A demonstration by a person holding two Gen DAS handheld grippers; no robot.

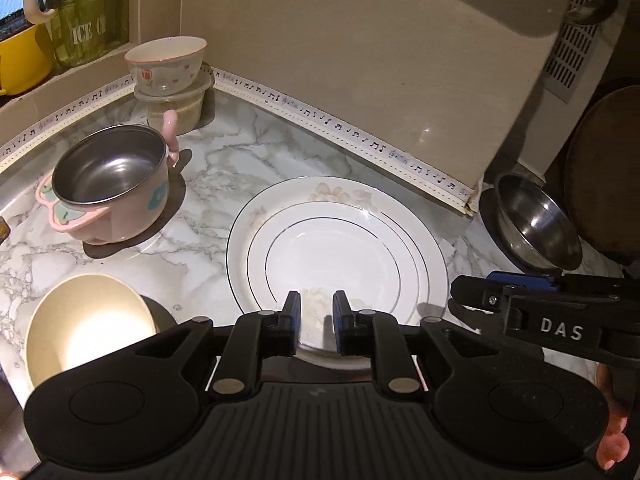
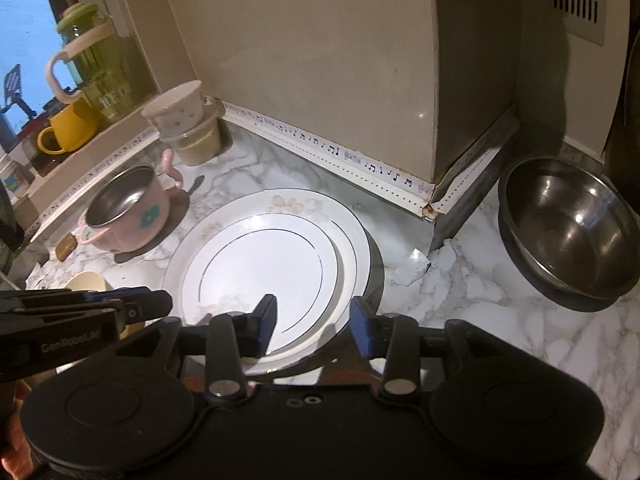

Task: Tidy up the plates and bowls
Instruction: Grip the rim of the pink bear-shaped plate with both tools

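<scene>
A: Step in hand? Claws?
B: Approach to the plate, I judge. Left gripper and right gripper both spread, empty, over its near rim.
A: Next?
B: Likely a rim pinch, then lift level.
A: Item?
B: White, thin dark rings, faint floral print; mid-counter, between pink pot and steel bowl.

Your marble desk carries a white plate straight ahead of your left fingers. Left of them sit a cream bowl, a pink steel-lined pot and a lidded container. A steel bowl rests off right of your right fingers.
</scene>
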